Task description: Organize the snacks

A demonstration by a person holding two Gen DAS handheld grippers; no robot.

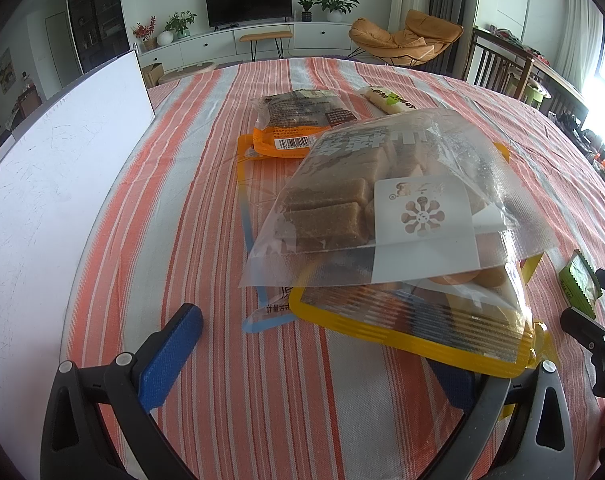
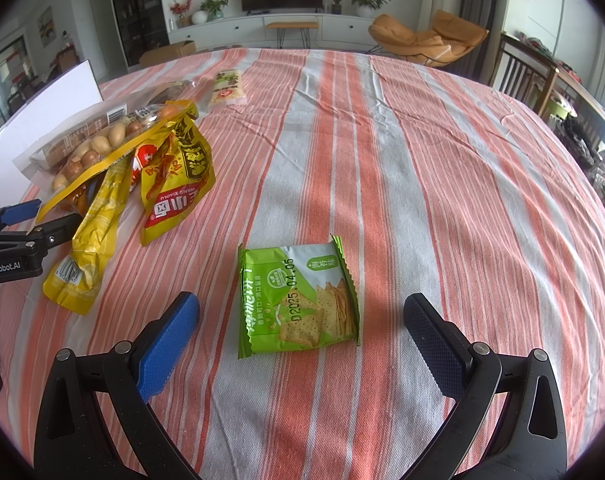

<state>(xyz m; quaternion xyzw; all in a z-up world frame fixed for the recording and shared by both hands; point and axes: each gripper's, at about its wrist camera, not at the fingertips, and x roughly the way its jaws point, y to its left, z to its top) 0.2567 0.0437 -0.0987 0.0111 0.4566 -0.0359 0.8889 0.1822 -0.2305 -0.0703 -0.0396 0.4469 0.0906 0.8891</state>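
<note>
Snacks lie on the striped tablecloth (image 2: 422, 160) in two places. The green cracker packet (image 2: 298, 296) lies flat, alone, just ahead of the right gripper (image 2: 302, 332) and between its two wide-open fingers; nothing is held. The other packets make a pile ahead of the left gripper (image 1: 322, 344), whose fingers are also spread, with the yellow-edged bag (image 1: 414, 320) lying over the right one.

Risks, as I judge them: the thin cracker packet may slide on the cloth or be crushed if the fingers close too low or too hard. The pile is loose, so pulling the yellow-edged bag could drag down the clear bag (image 1: 382, 200) resting on top of it.

The clear bag holds brown rectangular bars; the yellow-edged bag holds round brownish pieces. I see no box or tray for the snacks, only a white board (image 1: 54, 184) far to the left of the left jaws.
</note>
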